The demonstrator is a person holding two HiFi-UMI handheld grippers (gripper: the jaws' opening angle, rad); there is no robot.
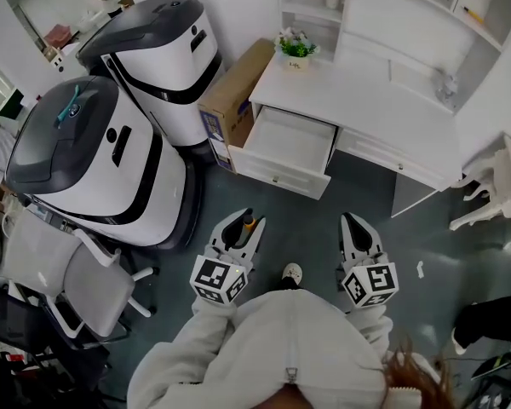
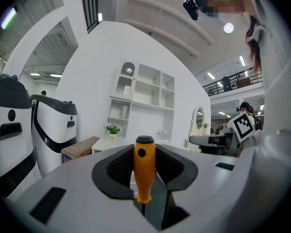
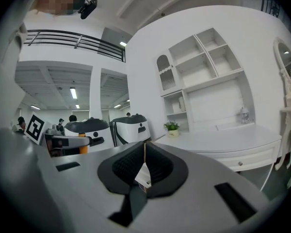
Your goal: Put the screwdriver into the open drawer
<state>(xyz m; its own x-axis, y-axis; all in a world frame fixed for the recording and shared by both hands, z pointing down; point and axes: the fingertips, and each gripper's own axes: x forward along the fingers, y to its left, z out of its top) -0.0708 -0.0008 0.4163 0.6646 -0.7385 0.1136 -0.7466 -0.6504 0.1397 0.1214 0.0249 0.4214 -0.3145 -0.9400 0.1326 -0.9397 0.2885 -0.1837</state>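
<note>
You have the screwdriver (image 2: 144, 168) clamped in your left gripper (image 1: 245, 225). Its jaws press the smooth orange handle from 3 and 9 o'clock. The handle is rounded and has a black cap and one small dark dot near the top. In the left gripper view its long axis runs straight from 12 to 6, with the cap at 12 and a thin dark shaft dropping out of the handle at 6, down into the gap behind the pads. From your head view only a spot of orange shows between those jaw tips. The open drawer (image 1: 277, 177) lies at about 12 to 1 o'clock from that gripper, pulled out of the white desk (image 1: 366, 109) toward you, with its white inside bare. A cardboard box (image 1: 234, 96) leans just beside the drawer's edge at 9 o'clock. A big white and grey machine (image 1: 94, 160) stands at 9 to 10 o'clock from your left gripper, near the box. Grey floor (image 1: 324, 220) lies open between both grippers and the drawer front. Your right gripper (image 1: 353, 221) sits at 3 o'clock from the left one, well apart from it. Its jaws are closed together with a small white tag (image 3: 142, 175) at their seam, and you can't tell whether the tag is pinched.
</note>
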